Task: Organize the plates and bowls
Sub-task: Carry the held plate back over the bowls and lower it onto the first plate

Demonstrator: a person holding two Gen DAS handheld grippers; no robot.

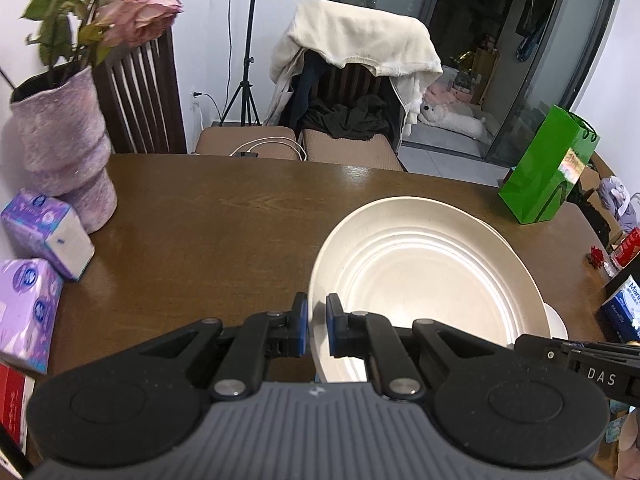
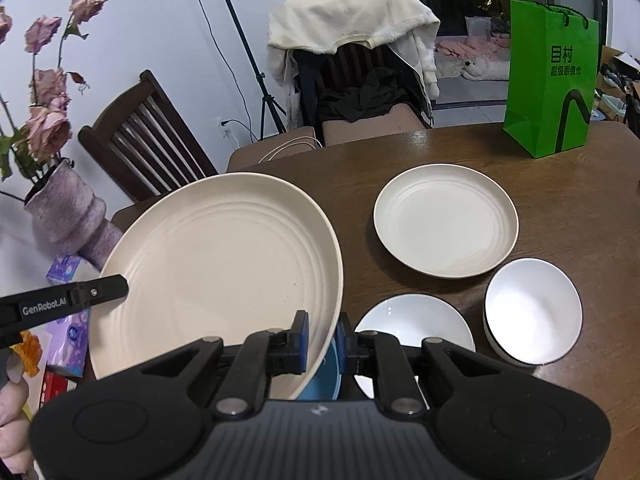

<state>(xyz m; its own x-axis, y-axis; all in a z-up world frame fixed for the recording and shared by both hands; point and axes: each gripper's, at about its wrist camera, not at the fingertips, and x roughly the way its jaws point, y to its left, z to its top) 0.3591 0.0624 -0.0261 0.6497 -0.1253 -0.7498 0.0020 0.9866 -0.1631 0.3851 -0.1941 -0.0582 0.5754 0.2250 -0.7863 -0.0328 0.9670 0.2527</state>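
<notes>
A dark wooden surface (image 2: 460, 148) fronts two chairs, one draped with a cream garment (image 2: 352, 16). Above it a large cream plate (image 2: 216, 264) hangs tilted, its left rim pinched in the left tool (image 1: 317, 320) and its right rim pinched in the right tool (image 2: 322, 338), both sets of jaws pressed nearly together on it. To its right lie a smaller cream plate (image 2: 446, 220), a white dish (image 2: 414, 320) and a white bowl (image 2: 534, 310), with a green paper bag (image 2: 550, 80) beyond and a purple vase (image 1: 60, 148) with tissue packs (image 1: 44, 232) on the left.

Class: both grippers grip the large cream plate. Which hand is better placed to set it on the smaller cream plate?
Probably right: the right gripper clamps the large cream plate on the side nearer the smaller cream plate; the left gripper holds the far rim.
</notes>
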